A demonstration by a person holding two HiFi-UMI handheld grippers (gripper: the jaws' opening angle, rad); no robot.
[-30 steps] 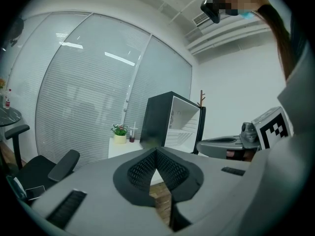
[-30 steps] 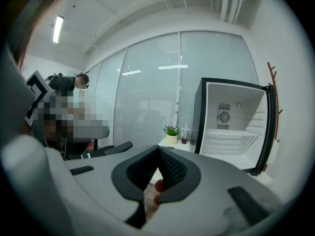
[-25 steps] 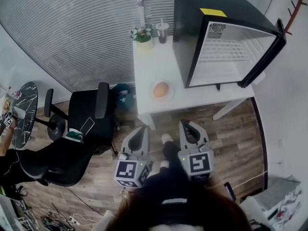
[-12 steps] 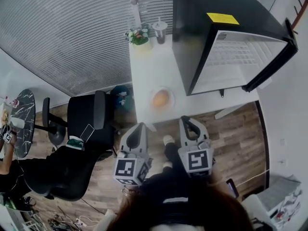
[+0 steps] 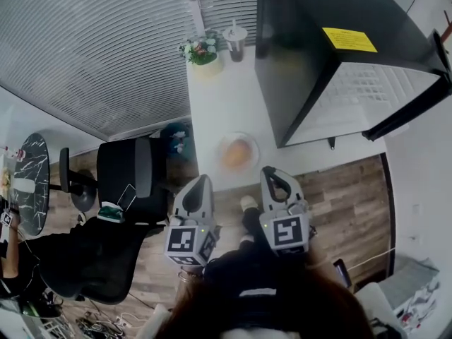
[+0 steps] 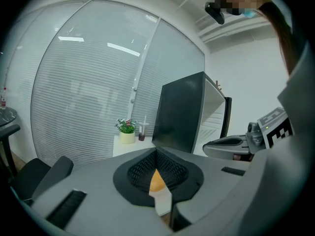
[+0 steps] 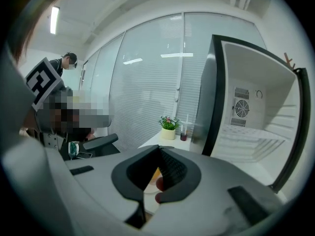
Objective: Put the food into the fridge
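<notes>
The left gripper (image 5: 199,186) had its jaws pressed together with nothing between them; in the left gripper view (image 6: 156,152) only a sliver of the orange food (image 6: 156,181) showed past the closed tips. The right gripper (image 5: 270,177) was likewise closed and empty, as the right gripper view (image 7: 158,150) confirmed. In the head view both sat side by side at lower centre of the frame, pointing toward the near edge of the white table (image 5: 212,111).

Just above the gripper tips in that view, a round orange-coloured food (image 5: 237,152) lay on a plate (image 5: 224,162) near the table's front edge, apart from both grippers. A black mini fridge (image 5: 296,55) filled the upper right, standing on the table with its door (image 5: 417,111) swung open and white wire shelves (image 5: 367,90) visible inside. At the table's far end, top centre, stood a potted plant (image 5: 201,51) and beside it a cup with a straw (image 5: 235,41). A black office chair (image 5: 131,171) stood left of the table on the wooden floor (image 5: 346,196).
</notes>
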